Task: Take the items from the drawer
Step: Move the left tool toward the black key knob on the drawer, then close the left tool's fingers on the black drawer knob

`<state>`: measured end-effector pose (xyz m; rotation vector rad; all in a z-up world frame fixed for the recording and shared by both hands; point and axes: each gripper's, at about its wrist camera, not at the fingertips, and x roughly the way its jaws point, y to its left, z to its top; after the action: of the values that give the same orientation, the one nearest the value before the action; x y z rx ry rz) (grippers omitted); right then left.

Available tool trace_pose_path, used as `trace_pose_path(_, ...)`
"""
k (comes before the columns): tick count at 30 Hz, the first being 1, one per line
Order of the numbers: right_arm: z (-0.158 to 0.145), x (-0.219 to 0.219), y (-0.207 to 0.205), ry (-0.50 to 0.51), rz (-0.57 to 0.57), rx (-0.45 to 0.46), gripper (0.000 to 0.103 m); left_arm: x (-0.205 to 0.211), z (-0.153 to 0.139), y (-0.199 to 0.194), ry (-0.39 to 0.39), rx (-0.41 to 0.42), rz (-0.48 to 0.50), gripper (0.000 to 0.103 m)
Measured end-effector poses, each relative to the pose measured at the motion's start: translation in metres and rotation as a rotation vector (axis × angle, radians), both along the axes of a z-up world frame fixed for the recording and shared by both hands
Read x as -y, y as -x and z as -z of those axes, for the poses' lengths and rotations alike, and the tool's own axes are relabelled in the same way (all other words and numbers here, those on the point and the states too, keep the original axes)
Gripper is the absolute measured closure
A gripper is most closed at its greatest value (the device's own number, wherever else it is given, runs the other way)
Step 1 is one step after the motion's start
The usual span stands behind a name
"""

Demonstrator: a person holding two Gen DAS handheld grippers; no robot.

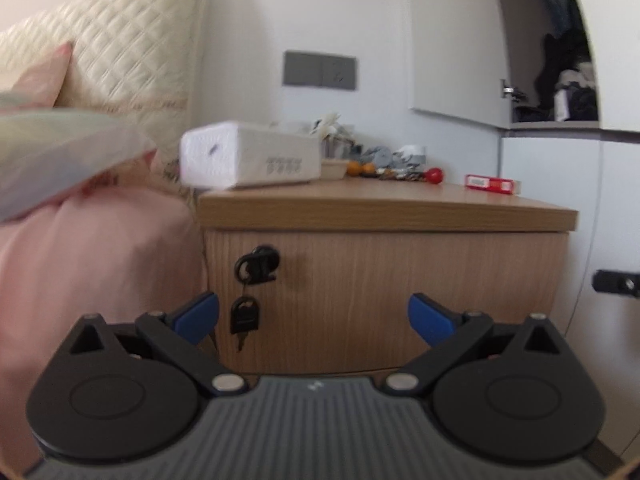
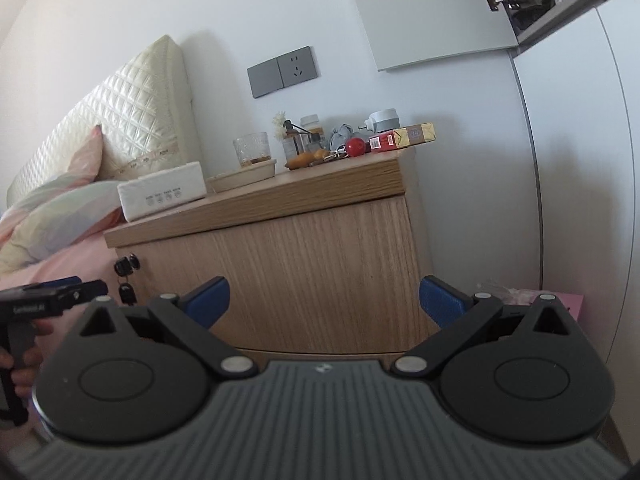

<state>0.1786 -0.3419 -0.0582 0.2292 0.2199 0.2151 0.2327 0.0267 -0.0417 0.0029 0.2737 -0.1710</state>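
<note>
A wooden nightstand stands beside a bed, its drawer front (image 1: 384,296) (image 2: 304,276) closed. A black lock with a key and fob (image 1: 252,280) (image 2: 126,276) hangs at the drawer's upper left. My left gripper (image 1: 314,318) is open a short way in front of the drawer, blue pads wide apart, nothing between them. My right gripper (image 2: 324,302) is open too, facing the drawer front from lower right. In the right wrist view the left gripper (image 2: 52,300) shows at the left edge, held by a hand (image 2: 24,360). The drawer's contents are hidden.
On the nightstand top (image 1: 360,200) lie a white tissue pack (image 1: 248,158), a red box (image 1: 492,184), a red ball (image 2: 355,147), a glass (image 2: 254,150), bottles and small clutter. A bed with pink bedding (image 1: 96,272) is left, white cabinet doors (image 2: 580,160) right.
</note>
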Motion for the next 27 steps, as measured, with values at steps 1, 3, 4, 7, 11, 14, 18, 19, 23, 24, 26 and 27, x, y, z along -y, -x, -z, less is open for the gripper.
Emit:
trace_pose_path(1,0.001,0.0,-0.001,0.013,-0.005,0.005,0.0,-0.002,0.003,-0.005,0.013,-0.01,-0.003,0.001)
trace_pose_path(3,0.005,-0.001,-0.005,0.042,-0.018,0.018,0.0,-0.005,0.01,-0.015,0.012,-0.024,-0.013,0.001)
trace_pose_path(4,0.007,-0.002,-0.009,0.056,-0.024,0.025,0.0,-0.007,0.012,-0.019,0.008,-0.031,-0.017,0.001)
trace_pose_path(7,0.013,-0.005,-0.021,0.107,-0.012,0.051,0.0,-0.012,0.017,-0.034,-0.002,-0.043,-0.025,0.001)
trace_pose_path(11,0.016,0.0,-0.039,0.095,-0.029,0.055,0.0,-0.02,0.022,-0.054,-0.025,-0.037,-0.028,0.001)
trace_pose_path(14,0.016,0.005,-0.049,0.092,-0.035,0.062,0.0,-0.029,0.024,-0.063,-0.009,-0.034,-0.034,0.001)
trace_pose_path(18,0.012,0.012,-0.059,0.067,-0.052,0.097,0.0,-0.037,0.026,-0.075,-0.016,-0.023,-0.016,0.001)
trace_pose_path(19,0.012,0.012,-0.061,0.073,-0.063,0.107,0.0,-0.038,0.027,-0.078,-0.008,-0.03,-0.007,0.001)
trace_pose_path(23,0.012,0.014,-0.065,0.065,-0.063,0.134,0.0,-0.037,0.031,-0.084,-0.02,-0.027,0.024,0.001)
trace_pose_path(24,0.012,0.015,-0.067,0.064,-0.07,0.138,0.0,-0.037,0.031,-0.085,-0.023,-0.022,0.024,0.0)
trace_pose_path(26,0.012,0.015,-0.069,0.071,-0.082,0.146,0.001,-0.037,0.031,-0.086,-0.02,-0.017,0.034,0.0)
trace_pose_path(27,0.012,0.015,-0.07,0.079,-0.087,0.151,0.001,-0.038,0.03,-0.087,-0.02,-0.014,0.041,0.0)
